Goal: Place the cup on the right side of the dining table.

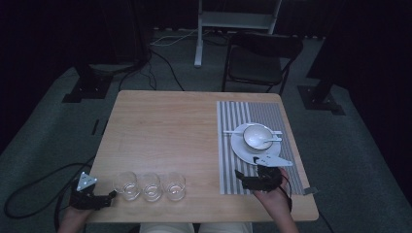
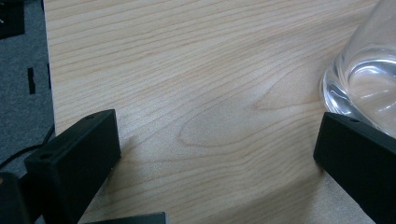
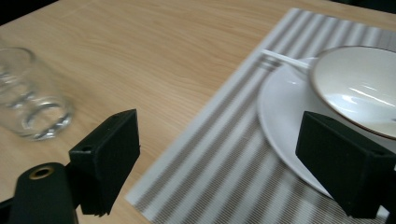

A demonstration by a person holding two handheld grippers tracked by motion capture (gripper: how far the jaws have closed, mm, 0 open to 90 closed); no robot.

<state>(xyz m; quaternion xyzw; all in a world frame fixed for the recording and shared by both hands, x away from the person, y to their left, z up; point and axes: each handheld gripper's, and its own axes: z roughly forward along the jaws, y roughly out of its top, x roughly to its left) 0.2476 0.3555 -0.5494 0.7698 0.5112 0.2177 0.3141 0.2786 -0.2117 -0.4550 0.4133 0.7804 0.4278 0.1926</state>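
Note:
Three clear empty glasses (image 1: pixel 150 186) stand in a row near the table's front left edge. On a striped grey placemat (image 1: pixel 233 145) at the right sits a white plate (image 1: pixel 243 150) holding a white bowl (image 1: pixel 256 135) and a white spoon (image 1: pixel 269 141). My left gripper (image 1: pixel 109 196) lies open at the front left corner, jaws toward the leftmost glass (image 2: pixel 369 79), which touches one jaw. My right gripper (image 1: pixel 247 168) is open over the placemat's front, just short of the plate (image 3: pixel 285 107) and bowl (image 3: pixel 359 84). Both grippers (image 2: pixel 219 140) (image 3: pixel 219 158) hold nothing.
The wooden table (image 1: pixel 165 126) is bare across its middle and back left. A black chair (image 1: pixel 260 60) stands behind the far edge, beside a white stand (image 1: pixel 199 34). Cables (image 1: pixel 34 184) trail on the grey floor at the left. The rightmost glass (image 3: pixel 32 102) sits left of the placemat (image 3: pixel 224 172).

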